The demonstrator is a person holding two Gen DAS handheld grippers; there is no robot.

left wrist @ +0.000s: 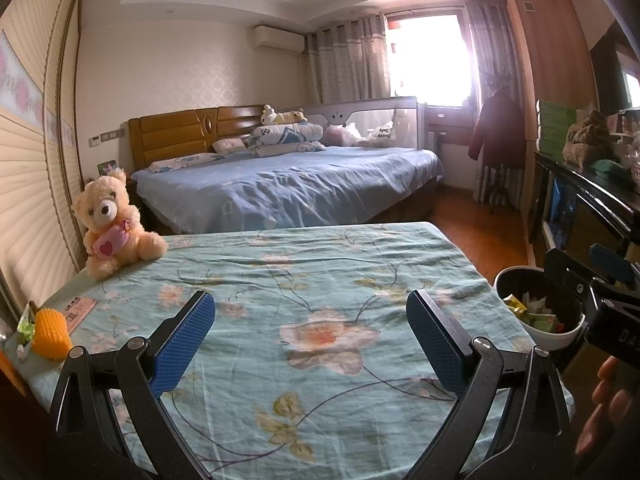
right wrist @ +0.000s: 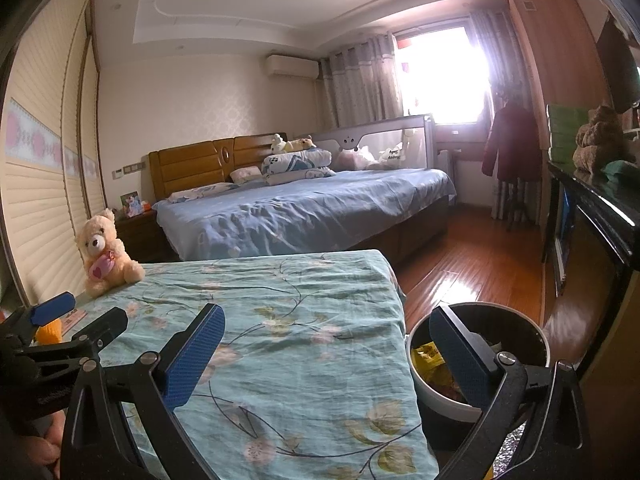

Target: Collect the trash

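- The left gripper (left wrist: 310, 338) hangs over the middle of the surface (left wrist: 320, 280), jaws spread wide with nothing between them.
- The right gripper (right wrist: 326, 350) sits at the surface's right edge, jaws likewise released and empty; its right finger overlaps the bin (right wrist: 540, 344) in view.
- The bin (left wrist: 516, 280) stands on the floor just beside the right edge of the surface, with trash (left wrist: 536, 312) inside: yellow and green wrappers, as far as the blur allows.
- A teddy (left wrist: 112, 224) sits upright at the far left corner of the surface.
- Along the left edge lie a pink card (left wrist: 78, 308), a ribbed orange thing (left wrist: 50, 334) and a green wrapper (left wrist: 26, 326), the wrapper touching the orange thing.
- A bed (left wrist: 288, 184) fills the room beyond the far edge.
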